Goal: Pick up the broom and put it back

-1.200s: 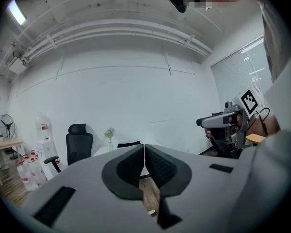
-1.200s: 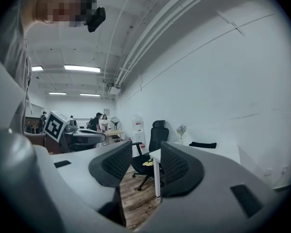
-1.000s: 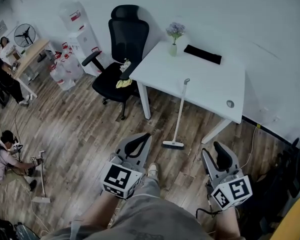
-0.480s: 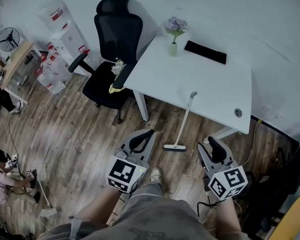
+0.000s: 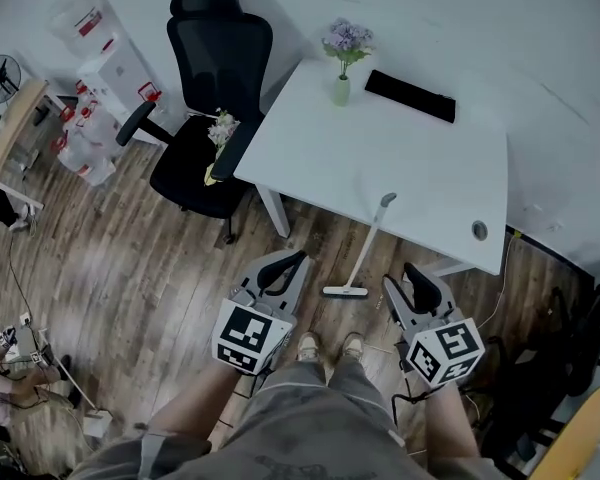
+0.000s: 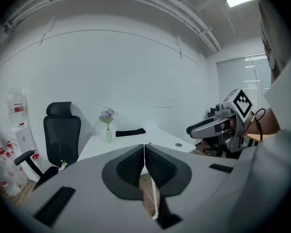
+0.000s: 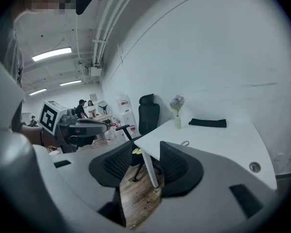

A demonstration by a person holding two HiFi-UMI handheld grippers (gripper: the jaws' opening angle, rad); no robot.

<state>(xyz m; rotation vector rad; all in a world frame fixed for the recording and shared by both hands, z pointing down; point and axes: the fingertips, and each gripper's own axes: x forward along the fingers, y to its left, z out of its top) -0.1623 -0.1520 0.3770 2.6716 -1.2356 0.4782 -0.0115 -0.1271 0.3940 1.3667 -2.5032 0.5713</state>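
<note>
Fingers (image 6: 128,166) of the left gripper (image 5: 292,261) are pressed together with nothing between them, pointing over the wooden floor (image 5: 150,268) toward the white tabletop (image 5: 380,158). Just to their right stands the broom (image 5: 365,248). Its flat head rests on the floor in front of the person's feet, and its thin handle leans up so that the looped top rests at the tabletop's near edge. Right of it, the right gripper (image 5: 402,273) holds its fingers apart and empty; only floor and a table leg show through the gap.

The broom looks light and stiff, but long, so a grip near one end would probably let it swing. The pole seems smooth and narrow, likely to twist in a loose hold. A hold around mid-handle looks safest. Since it only leans, a nudge could send it sliding along the edge.

The head is too small to tell bristles. The left gripper's own fingers hide most of the handle in its view. Where the broom belongs cannot be made out.
</note>
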